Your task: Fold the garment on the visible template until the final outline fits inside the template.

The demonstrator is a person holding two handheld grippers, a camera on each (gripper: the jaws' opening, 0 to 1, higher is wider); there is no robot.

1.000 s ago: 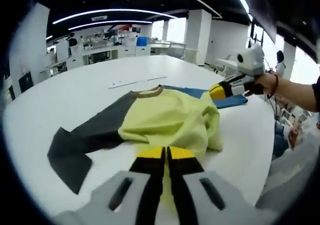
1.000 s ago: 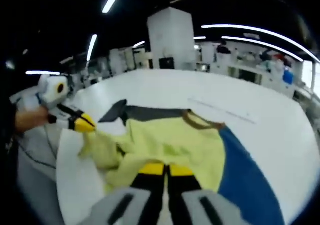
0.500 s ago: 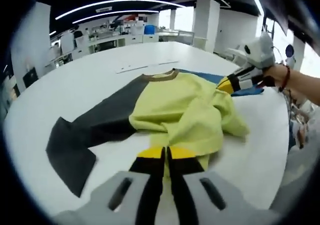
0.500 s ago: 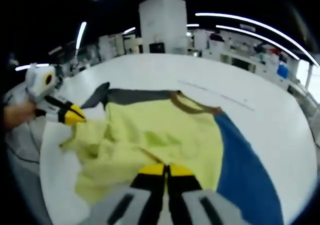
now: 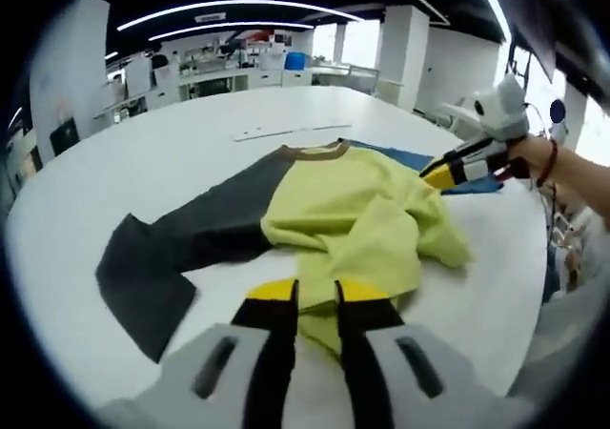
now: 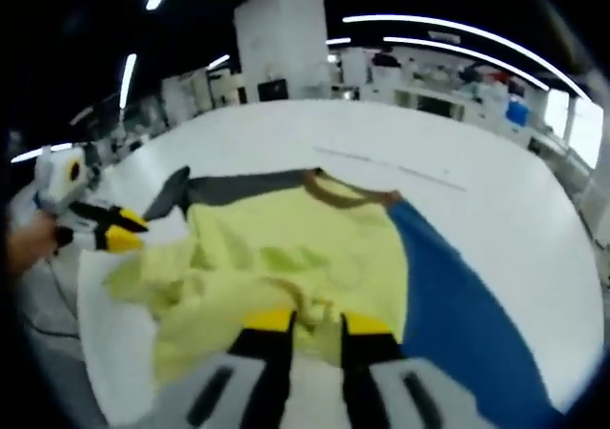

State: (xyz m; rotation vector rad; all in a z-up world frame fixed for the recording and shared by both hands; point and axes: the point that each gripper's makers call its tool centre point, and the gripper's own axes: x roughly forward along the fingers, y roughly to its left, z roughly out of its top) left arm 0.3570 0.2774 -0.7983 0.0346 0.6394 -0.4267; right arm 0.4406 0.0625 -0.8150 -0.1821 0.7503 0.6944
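Sprawled across the big white desk [image 5: 114, 172] is the yellow, dark-grey and blue long-sleeved cotton top [image 5: 353, 210], bunched up at its hem. Both the left gripper [image 5: 315, 294] and right gripper [image 6: 317, 322] are seen with jaws slightly parted, nothing gripped.

Large white pillar [image 6: 277, 40], curved ceiling lights [image 5: 229, 8], perhaps distant workbenches [image 5: 238, 74].

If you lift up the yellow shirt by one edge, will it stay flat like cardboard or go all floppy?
Probably floppy: the shirt already lies bunched in soft folds on the table. It likely drapes and sags from wherever it is held. It looks light, so a push would probably wrinkle it more than slide it.
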